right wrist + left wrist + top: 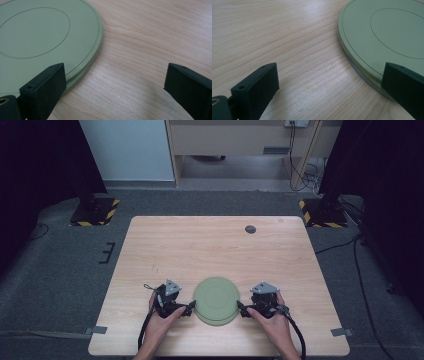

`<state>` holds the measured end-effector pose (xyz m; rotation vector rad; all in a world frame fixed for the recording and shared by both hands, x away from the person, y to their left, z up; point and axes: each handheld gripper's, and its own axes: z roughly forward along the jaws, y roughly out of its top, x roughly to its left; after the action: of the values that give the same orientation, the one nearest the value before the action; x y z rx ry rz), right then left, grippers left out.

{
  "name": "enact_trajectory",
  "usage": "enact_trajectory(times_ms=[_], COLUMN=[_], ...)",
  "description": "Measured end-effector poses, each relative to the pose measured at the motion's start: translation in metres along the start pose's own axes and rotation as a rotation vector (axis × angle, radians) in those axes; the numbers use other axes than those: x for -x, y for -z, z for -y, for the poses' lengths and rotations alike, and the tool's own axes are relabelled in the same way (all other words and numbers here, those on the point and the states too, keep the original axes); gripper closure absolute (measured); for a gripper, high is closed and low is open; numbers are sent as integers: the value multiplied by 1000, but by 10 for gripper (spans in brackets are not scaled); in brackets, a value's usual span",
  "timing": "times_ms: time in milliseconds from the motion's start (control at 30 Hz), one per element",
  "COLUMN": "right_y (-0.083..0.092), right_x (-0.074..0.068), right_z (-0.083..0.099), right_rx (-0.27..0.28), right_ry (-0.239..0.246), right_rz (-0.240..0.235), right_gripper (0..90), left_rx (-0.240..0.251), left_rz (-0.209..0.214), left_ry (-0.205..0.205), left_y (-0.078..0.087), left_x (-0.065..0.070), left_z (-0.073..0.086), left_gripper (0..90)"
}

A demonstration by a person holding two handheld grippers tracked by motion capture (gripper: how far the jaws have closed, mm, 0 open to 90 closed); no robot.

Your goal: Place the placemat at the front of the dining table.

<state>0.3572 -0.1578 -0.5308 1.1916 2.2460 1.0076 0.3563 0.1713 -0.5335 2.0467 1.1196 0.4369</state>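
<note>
Plates [216, 300] on pale wood table [210, 245] — left tool [190, 307] and right tool [241, 308] wide apart, flanking — grey carpet [60, 270] around.

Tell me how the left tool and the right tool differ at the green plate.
The left tool sits at the left rim of the green plate, the right tool at its right rim. The left tool's own right jaw is at the rim; the right tool's own left jaw is. Both are open, low over the table.
</note>
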Motion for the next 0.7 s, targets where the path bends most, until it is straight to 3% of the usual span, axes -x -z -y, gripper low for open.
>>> enact_trajectory(times_ms=[700], right_y=[-1], right_x=[1], right_z=[0], right_rx=[4], right_ry=[-2], right_rz=[9], right_gripper=[22], left_rx=[3], left_rz=[-15], left_ry=[-8], left_y=[0], left_x=[1], left_z=[-1], left_gripper=[1])
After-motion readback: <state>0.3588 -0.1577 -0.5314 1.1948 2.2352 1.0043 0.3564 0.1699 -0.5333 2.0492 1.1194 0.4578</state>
